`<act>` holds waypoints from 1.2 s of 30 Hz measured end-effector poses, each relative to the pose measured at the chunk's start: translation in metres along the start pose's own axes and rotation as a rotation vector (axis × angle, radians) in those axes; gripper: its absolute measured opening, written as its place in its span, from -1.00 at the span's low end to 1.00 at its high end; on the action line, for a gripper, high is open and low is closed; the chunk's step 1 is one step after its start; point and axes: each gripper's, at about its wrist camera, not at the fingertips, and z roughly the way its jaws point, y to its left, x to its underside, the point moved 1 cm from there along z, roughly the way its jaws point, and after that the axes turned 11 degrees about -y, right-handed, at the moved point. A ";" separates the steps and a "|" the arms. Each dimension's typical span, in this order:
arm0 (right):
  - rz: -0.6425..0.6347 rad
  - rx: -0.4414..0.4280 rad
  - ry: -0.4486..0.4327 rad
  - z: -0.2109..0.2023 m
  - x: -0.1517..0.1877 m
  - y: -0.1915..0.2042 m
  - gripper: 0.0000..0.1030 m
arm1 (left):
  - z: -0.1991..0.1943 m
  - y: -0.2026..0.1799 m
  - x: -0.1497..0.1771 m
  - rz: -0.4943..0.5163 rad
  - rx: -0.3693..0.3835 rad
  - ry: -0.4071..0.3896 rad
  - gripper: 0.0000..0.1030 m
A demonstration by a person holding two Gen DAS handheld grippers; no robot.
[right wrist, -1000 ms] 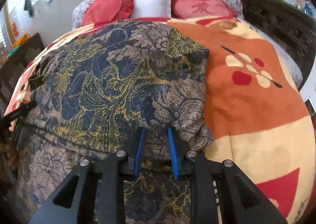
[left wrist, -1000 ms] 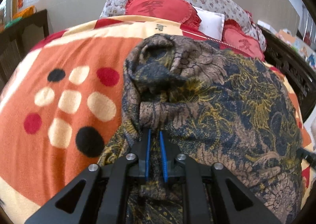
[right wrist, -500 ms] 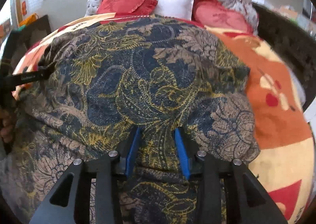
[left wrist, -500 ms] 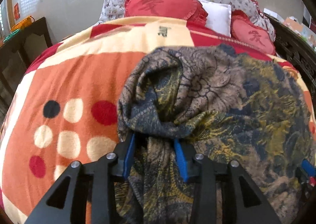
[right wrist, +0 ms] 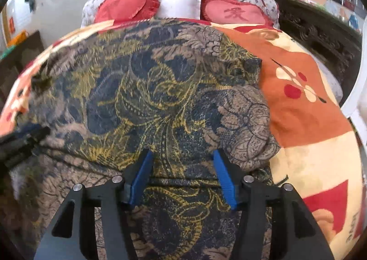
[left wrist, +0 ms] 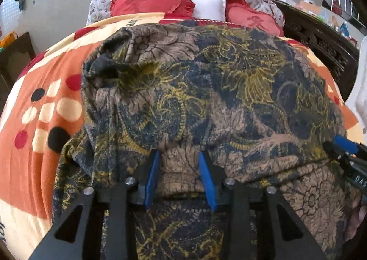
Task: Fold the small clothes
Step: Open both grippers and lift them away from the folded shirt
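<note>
Both jaws have just been opening: the left hand-held gripper (left wrist: 179, 157) and right hand-held gripper (right wrist: 182, 154) stand spread, apparently off the patterned garment (left wrist: 206, 99). The bunched corner at ten o'clock could slump, spoiling the fold.

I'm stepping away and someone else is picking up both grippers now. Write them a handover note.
Left gripper: jaws have just opened, pads apart, a ridge of the patterned garment between them, not pinched.
Right gripper: jaws have just opened wide, the folded edge between them, released.
The garment lies on the orange blanket, near the pillows.
Done: the top part is folded over and laid down.
Left: the left corner looks bunched; smooth it, then probably fold again.
</note>
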 end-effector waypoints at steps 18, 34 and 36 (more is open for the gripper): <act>-0.019 -0.135 -0.037 -0.161 0.066 -0.013 0.31 | -0.155 0.140 0.101 -0.112 0.167 0.185 0.09; 0.074 -0.141 -0.147 -0.231 0.113 -0.033 0.31 | -0.198 0.145 0.158 -0.227 0.440 0.340 0.07; 0.091 -0.135 -0.148 -0.231 0.113 -0.034 0.30 | -0.197 0.148 0.146 -0.224 0.395 0.328 0.04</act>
